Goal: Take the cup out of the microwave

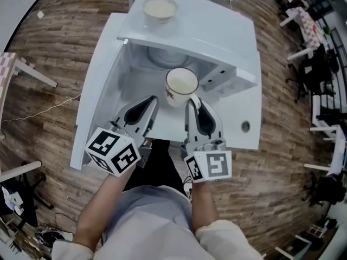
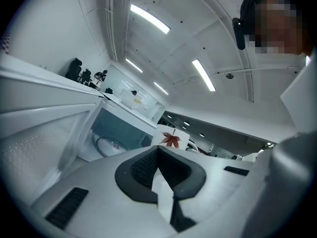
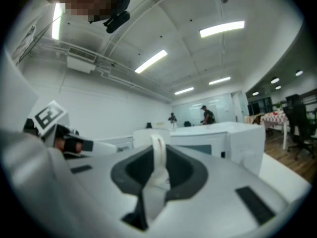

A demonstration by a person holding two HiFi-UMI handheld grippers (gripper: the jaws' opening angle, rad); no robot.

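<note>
Pinched by its handle in right gripper (image 1: 191, 103): white cup (image 1: 181, 85) with red leaf print, just in front of microwave (image 1: 217, 31) opening, at 12 o'clock of those tongs. Pressed together on nothing: left gripper (image 1: 153, 99), near cup at its 8 o'clock. Door (image 1: 100, 91) swung open at 9 o'clock. Bowl (image 1: 160, 8) on microwave top at 12 o'clock.

Left gripper view: cup (image 2: 172, 139) base hidden behind left fingers (image 2: 136, 171). Head view: person's torso (image 1: 146, 226) cut off at bottom edge.
</note>
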